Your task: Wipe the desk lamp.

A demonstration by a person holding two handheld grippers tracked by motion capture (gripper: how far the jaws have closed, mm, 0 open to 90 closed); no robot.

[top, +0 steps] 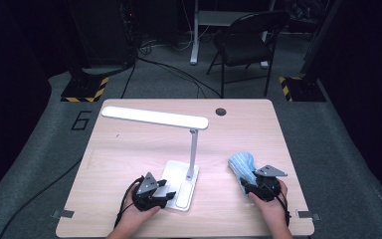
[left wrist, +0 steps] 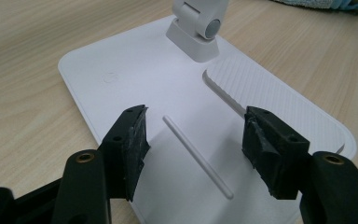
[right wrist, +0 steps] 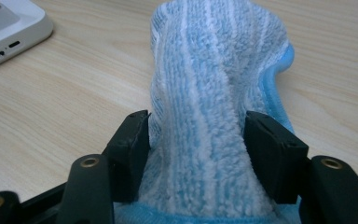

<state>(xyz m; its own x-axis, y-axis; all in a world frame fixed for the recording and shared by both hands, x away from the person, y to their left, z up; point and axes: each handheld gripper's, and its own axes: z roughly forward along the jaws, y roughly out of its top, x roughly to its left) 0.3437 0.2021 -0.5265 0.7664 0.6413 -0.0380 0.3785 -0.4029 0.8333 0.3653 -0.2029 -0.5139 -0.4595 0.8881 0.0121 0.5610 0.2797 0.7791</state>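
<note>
While bunched upright — blue cloth (right wrist: 205, 93) between the wide-spread jaws of the right hand-held gripper (right wrist: 196, 140) — pads barely brushing it.

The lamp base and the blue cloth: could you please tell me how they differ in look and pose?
The lamp base is a flat, smooth white slab, while the blue cloth is fluffy, striped and bunched into a raised fold. The lamp base lies beneath the left gripper, whose fingers stand apart; the blue cloth fills the space between the right gripper's fingers. Both rest on the wooden table.
</note>
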